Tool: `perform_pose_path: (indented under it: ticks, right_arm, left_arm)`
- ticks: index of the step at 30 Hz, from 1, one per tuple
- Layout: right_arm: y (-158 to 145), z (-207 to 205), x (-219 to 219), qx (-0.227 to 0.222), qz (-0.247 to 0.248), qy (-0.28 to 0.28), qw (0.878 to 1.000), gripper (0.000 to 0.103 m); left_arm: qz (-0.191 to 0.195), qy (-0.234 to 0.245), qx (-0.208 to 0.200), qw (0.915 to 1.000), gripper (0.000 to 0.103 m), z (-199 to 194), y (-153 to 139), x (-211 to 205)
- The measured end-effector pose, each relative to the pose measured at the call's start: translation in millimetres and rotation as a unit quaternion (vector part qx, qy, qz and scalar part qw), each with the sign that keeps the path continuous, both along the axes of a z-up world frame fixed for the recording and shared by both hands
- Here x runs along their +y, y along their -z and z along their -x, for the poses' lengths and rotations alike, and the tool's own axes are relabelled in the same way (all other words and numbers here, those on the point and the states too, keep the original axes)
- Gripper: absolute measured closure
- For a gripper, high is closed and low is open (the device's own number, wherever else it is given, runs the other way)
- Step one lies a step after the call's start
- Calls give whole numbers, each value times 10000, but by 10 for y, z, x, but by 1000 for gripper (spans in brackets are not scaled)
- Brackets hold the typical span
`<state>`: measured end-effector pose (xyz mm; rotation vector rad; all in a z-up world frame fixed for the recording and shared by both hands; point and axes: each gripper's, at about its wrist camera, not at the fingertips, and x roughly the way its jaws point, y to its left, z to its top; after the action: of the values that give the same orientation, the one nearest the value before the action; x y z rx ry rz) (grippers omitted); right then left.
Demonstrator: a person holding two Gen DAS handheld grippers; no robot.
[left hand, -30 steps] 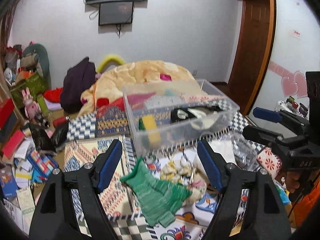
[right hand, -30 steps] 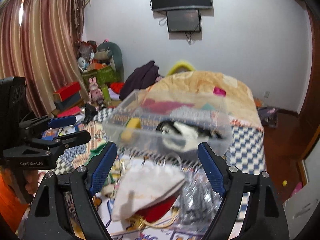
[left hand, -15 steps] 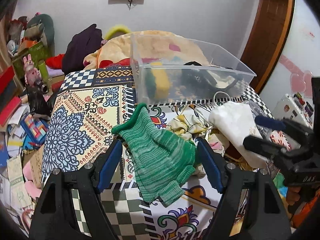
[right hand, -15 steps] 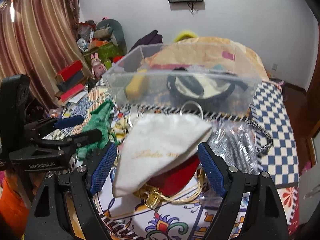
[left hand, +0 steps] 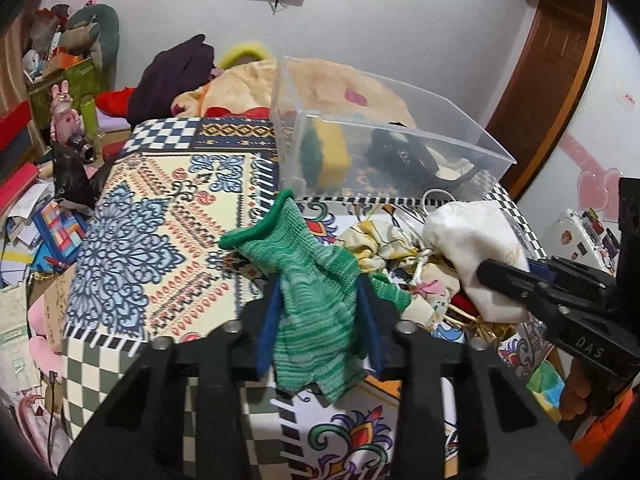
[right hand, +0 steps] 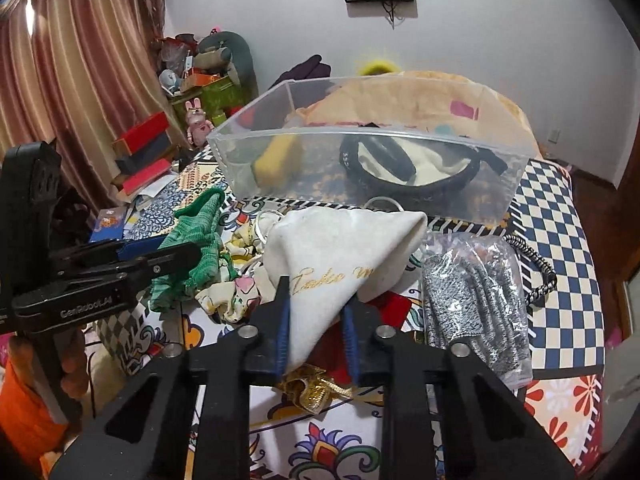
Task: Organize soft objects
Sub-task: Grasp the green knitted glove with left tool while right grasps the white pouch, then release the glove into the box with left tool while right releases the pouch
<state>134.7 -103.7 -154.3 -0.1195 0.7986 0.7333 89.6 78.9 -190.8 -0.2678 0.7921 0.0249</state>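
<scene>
My left gripper [left hand: 318,320] is shut on a green knit glove [left hand: 308,280] lying on the patterned bed cover; the glove also shows in the right wrist view [right hand: 196,248]. My right gripper [right hand: 316,320] is shut on a white cloth pouch [right hand: 340,248] with gold lettering, also seen in the left wrist view [left hand: 476,248]. Behind both stands a clear plastic bin [left hand: 400,120] [right hand: 376,144] holding a yellow-green sponge [left hand: 324,152] and a black-and-cream item [right hand: 404,164].
A floral cloth [left hand: 380,240] lies between glove and pouch. A bagged grey knit item [right hand: 476,300] lies right of the pouch, a red and gold item [right hand: 316,388] under it. An orange blanket [left hand: 332,84] is heaped behind the bin. Clutter fills the floor at left.
Both grippers moved down and forward and closed: the left onto the green glove, the right onto the white pouch. Both were open before.
</scene>
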Motion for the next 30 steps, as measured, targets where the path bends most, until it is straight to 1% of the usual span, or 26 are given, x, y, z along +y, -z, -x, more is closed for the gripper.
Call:
perform_pose_path:
  ticks: [1,4,9,14,21,27,28,30]
  right_arm:
    - [-19,12,-10,-50,-6,10,10000,87]
    - [-88,31,-40,-183,-47,67,9998,88]
    - [-242,64,-120,-461,-141,170,9987,88]
    - [-385,76,-134,-673,-205,204,9973,88]
    - [-691,23,-223,-1044,-414,368,9930,88]
    - [-1006,-64,-272,-1478,-687,530,9852,88]
    - [-1048,-91,-276,-1540,-719,566,9838,88]
    - [-1104,-144,-280,-1635,-762,634,9815,88]
  left_arm:
    - [12,-8,2,10000,79,6,-11,20]
    - [41,-33,-46,10000,87,30,-66,75]
    - [-50,-38,-322,9995,88,122,-257,96]
    - [-143,6,-671,9976,88,158,-519,54]
    - [-374,92,-1198,9921,88,65,-892,-37]
    - [-492,161,-1545,9866,88,-61,-1112,-125]
    - [-510,146,-1667,9846,88,-84,-1140,-144]
    - [-544,162,-1731,9833,88,-150,-1185,-169]
